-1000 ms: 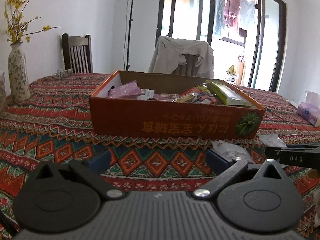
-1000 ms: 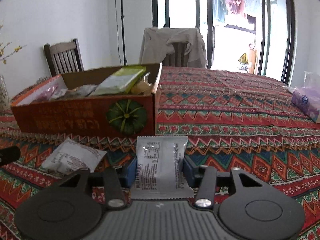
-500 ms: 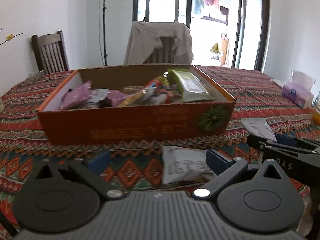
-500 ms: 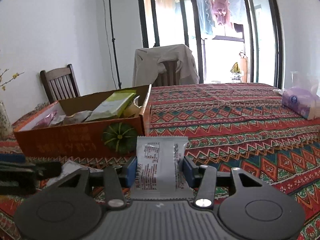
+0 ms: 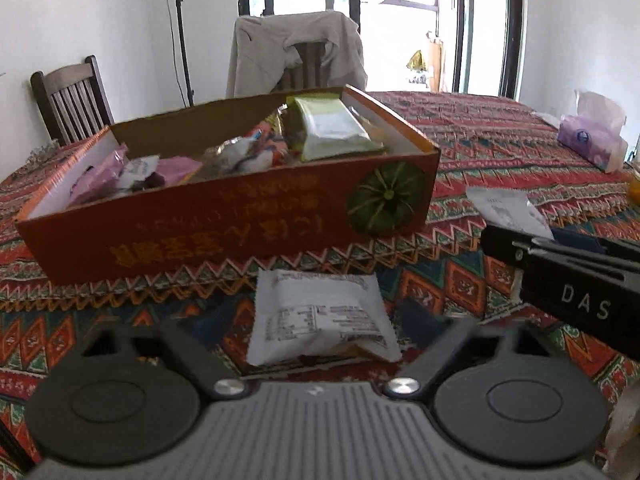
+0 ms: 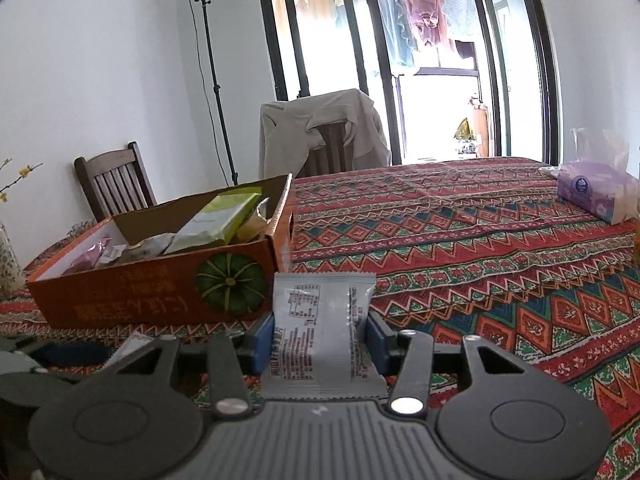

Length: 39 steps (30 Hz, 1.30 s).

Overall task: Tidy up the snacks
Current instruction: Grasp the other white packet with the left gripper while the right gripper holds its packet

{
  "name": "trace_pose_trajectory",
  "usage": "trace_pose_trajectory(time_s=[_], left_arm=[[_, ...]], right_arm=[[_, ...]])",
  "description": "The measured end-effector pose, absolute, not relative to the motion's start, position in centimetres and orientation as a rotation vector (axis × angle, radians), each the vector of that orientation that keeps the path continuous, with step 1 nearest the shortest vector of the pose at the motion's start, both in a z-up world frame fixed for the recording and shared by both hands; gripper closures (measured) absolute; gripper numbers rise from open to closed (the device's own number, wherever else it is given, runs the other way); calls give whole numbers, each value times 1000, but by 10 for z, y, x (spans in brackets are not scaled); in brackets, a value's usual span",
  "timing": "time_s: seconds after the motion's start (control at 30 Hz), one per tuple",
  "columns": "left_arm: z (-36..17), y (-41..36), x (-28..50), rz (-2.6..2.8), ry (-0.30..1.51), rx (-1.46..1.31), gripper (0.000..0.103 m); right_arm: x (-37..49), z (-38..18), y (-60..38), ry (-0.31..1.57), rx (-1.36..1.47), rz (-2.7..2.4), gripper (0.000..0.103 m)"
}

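Note:
An orange cardboard box (image 5: 240, 236) holding several snack packets stands on the patterned tablecloth. In front of it lies a white snack packet (image 5: 320, 316), between the blurred fingers of my left gripper (image 5: 324, 316). The jaws are closing, with small gaps still showing at the packet's sides. My right gripper (image 6: 320, 336) is shut on a second silver-white packet (image 6: 320, 328), held up just right of the box (image 6: 120, 300). In the left wrist view that right gripper (image 5: 532, 240) reaches in from the right with its packet (image 5: 504, 208).
A purple tissue pack (image 6: 596, 192) lies at the table's far right. Behind the table stand a chair draped with a beige garment (image 6: 324, 128) and a wooden chair (image 6: 112, 184). A vase (image 6: 8, 272) stands at the left edge.
My left gripper swung right and forward until the loose white packet lay between its fingers, and its jaws have narrowed. The right gripper tilted up a little, still gripping its packet.

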<state>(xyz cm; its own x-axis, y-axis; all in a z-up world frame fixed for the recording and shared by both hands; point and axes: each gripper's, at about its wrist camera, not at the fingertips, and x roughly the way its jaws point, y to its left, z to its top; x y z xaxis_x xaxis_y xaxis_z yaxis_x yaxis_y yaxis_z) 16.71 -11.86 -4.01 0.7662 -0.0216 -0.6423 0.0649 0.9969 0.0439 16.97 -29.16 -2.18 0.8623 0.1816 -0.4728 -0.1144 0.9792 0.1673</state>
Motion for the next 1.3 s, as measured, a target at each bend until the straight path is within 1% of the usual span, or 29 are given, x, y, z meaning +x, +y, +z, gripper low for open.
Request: trace_pose_trajectory(time_s=[0.07, 0.13, 0.17, 0.4, 0.53, 0.6, 0.7, 0.77, 0.83, 0.93, 1.0, 1.03, 1.07, 1.13, 1.17, 1.2, 1.23, 1.3], left_arm=[[-42, -114, 168, -65, 708, 27, 45], [-41, -109, 167, -80, 704, -2, 55], [-39, -106, 165, -81, 696, -13, 58], [-26, -93, 151, -105, 633, -18, 68], [-16, -82, 143, -110, 592, -24, 69], [-13, -75, 141, -102, 574, -22, 72], [-11, -65, 138, -100, 565, -36, 77], [-10, -60, 136, -102, 557, -37, 84], [-10, -55, 134, -114, 552, -42, 88], [-12, -51, 131, -118, 554, -51, 88], [-14, -50, 133, -121, 576, -66, 84], [-16, -49, 134, -119, 587, -76, 71], [-17, -50, 136, -121, 598, -90, 50], [-19, -54, 138, -119, 597, -103, 33], [-20, -57, 140, -118, 597, -94, 29], [-21, -61, 144, -114, 605, -80, 26], [-23, -65, 146, -101, 618, -68, 21], [-26, -73, 153, -78, 639, -41, 20]], right_arm=[[170, -22, -291, 509, 134, 157, 56], [170, -22, -291, 508, 133, 158, 56], [170, -22, -291, 507, 133, 158, 56], [169, -21, -288, 502, 118, 166, 56], [167, -20, -286, 492, 110, 170, 56], [166, -20, -285, 488, 102, 171, 56], [164, -19, -283, 479, 95, 168, 56], [163, -19, -283, 474, 91, 167, 56], [163, -18, -282, 472, 85, 165, 56], [161, -18, -281, 468, 75, 162, 56], [161, -18, -279, 468, 69, 159, 56], [161, -17, -279, 469, 67, 158, 56], [161, -17, -279, 469, 65, 157, 56], [161, -17, -278, 469, 65, 155, 55], [161, -17, -279, 470, 66, 154, 55], [162, -17, -279, 472, 67, 154, 55], [162, -17, -279, 475, 69, 154, 55], [163, -17, -279, 479, 71, 155, 55]])
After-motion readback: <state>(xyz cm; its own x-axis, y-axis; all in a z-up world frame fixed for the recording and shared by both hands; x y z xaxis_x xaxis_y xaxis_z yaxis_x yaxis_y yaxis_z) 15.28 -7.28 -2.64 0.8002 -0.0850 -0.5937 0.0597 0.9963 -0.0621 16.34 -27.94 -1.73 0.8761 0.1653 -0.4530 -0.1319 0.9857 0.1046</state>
